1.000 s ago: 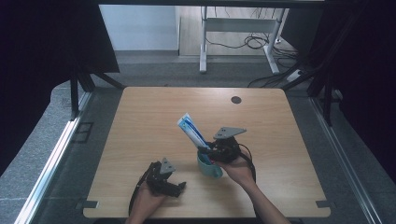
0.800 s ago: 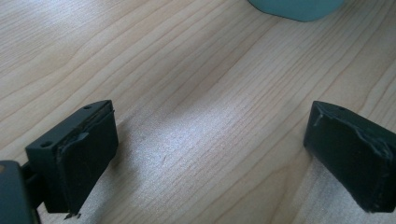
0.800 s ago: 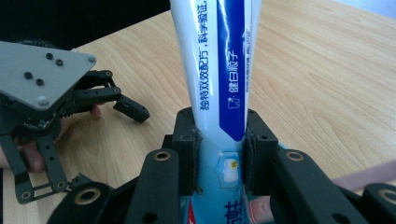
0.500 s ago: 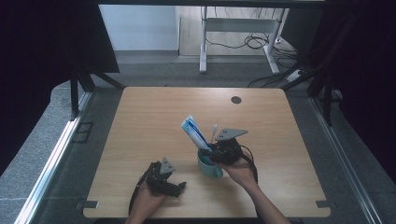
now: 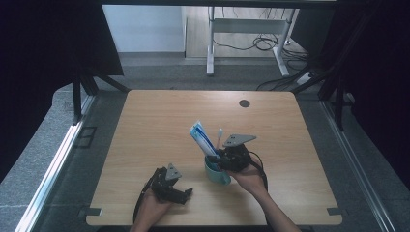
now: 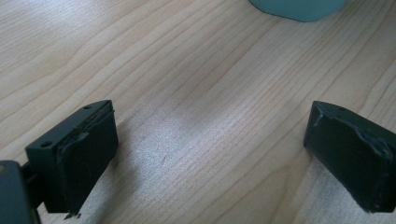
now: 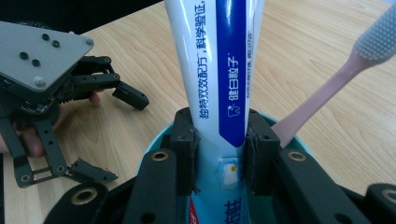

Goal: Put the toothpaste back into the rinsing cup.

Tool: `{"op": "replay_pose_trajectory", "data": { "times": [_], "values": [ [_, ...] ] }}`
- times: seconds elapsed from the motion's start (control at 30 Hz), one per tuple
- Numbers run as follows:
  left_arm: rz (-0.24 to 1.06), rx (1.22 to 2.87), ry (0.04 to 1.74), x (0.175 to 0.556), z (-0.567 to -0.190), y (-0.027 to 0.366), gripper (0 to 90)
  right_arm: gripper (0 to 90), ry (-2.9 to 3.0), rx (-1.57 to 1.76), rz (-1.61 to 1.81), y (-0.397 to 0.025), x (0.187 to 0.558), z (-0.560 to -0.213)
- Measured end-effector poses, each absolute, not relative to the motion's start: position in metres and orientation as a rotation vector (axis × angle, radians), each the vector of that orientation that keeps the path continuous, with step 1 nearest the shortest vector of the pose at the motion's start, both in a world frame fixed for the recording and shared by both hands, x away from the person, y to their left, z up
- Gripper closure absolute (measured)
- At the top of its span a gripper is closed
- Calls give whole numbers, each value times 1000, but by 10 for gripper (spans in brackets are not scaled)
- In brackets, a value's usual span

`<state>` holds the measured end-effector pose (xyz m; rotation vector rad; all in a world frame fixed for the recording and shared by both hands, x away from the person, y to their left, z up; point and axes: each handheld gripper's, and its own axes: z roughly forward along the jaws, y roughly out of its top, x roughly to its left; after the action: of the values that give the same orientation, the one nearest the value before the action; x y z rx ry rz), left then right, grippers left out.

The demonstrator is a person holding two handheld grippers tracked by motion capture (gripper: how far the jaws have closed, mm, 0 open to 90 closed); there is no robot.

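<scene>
The right gripper [image 7: 219, 154] has its jaws clamped on the toothpaste tube [image 7: 222, 70] standing in the teal cup [image 5: 216, 171] on the worktop [image 5: 145, 125]; likely light, soft and slick, best pinched low, while the left gripper [image 5: 186, 192] rests with jaws apart.

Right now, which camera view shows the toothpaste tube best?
The right gripper view: the toothpaste tube stands large between the right gripper jaws, printed text readable, its lower end inside the teal cup. The high view shows it small, leaning out of the cup. The left gripper view gives just the cup's base.
</scene>
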<state>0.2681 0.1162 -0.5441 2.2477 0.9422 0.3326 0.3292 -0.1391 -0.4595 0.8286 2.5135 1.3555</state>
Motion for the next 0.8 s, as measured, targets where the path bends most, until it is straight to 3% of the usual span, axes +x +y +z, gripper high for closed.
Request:
{"op": "replay_pose_trajectory", "data": {
  "times": [0.8],
  "values": [
    [334, 2248, 943, 268, -544, 116, 31, 684, 2573, 843, 1266, -143, 327, -470]
  ]
}}
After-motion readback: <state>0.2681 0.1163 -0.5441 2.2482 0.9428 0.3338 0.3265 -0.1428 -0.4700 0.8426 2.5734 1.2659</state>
